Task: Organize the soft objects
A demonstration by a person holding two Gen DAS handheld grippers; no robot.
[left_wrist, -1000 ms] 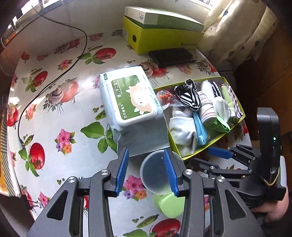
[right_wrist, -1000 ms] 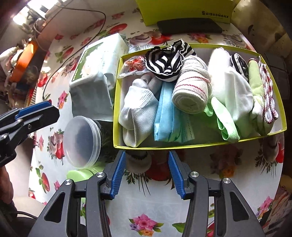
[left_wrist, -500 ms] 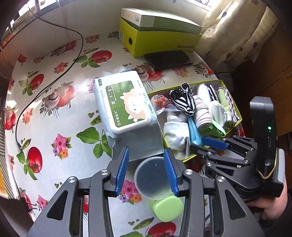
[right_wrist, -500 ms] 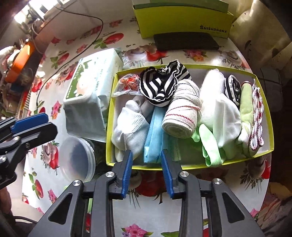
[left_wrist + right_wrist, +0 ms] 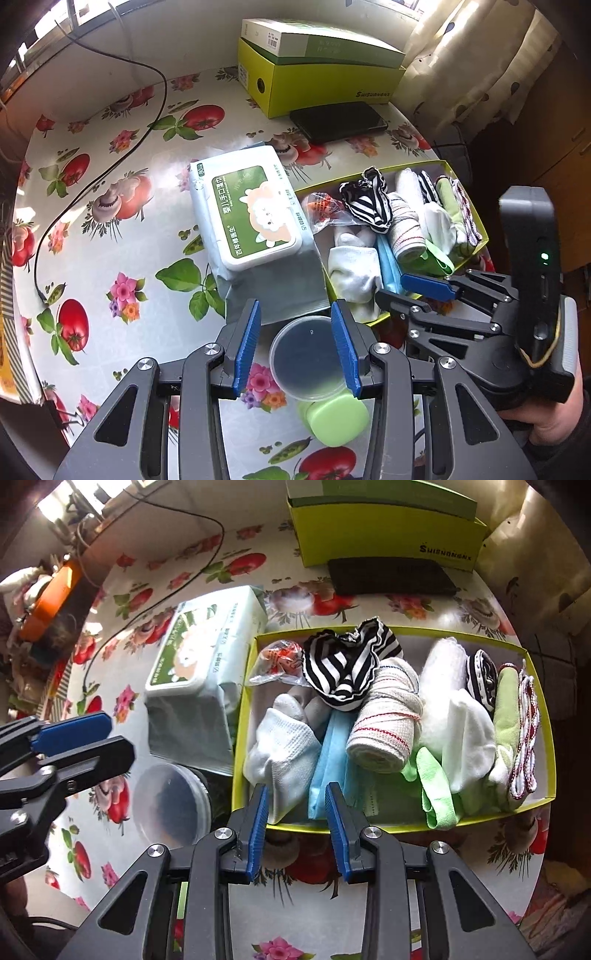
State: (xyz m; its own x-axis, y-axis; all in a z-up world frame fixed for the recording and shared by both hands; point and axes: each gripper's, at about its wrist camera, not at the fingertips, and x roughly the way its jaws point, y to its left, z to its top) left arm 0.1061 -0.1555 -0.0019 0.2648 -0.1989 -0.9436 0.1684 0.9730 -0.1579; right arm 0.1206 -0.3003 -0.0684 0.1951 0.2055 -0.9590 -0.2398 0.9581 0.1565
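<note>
A yellow-green open box [image 5: 539, 686] holds soft items: a white sock [image 5: 282, 738], a blue face mask [image 5: 328, 753], a rolled red-striped cloth [image 5: 384, 725], a black-and-white striped cloth [image 5: 347, 661], white and green cloths. The box also shows in the left wrist view [image 5: 476, 236]. My right gripper [image 5: 295, 805] is open and empty, above the box's near rim. My left gripper [image 5: 295, 330] is open and empty, high above a clear plastic tub [image 5: 308, 356] on the table.
A wet-wipes pack [image 5: 247, 210] lies left of the box. A green lid [image 5: 338, 419] sits by the tub. A yellow-green carton [image 5: 321, 74] and a black phone [image 5: 338, 120] are at the back. A black cable [image 5: 110, 155] crosses the flowered tablecloth.
Both grippers have pulled back and up, so the table looks farther away. My right gripper's jaws have narrowed. Nothing on the table has moved.
</note>
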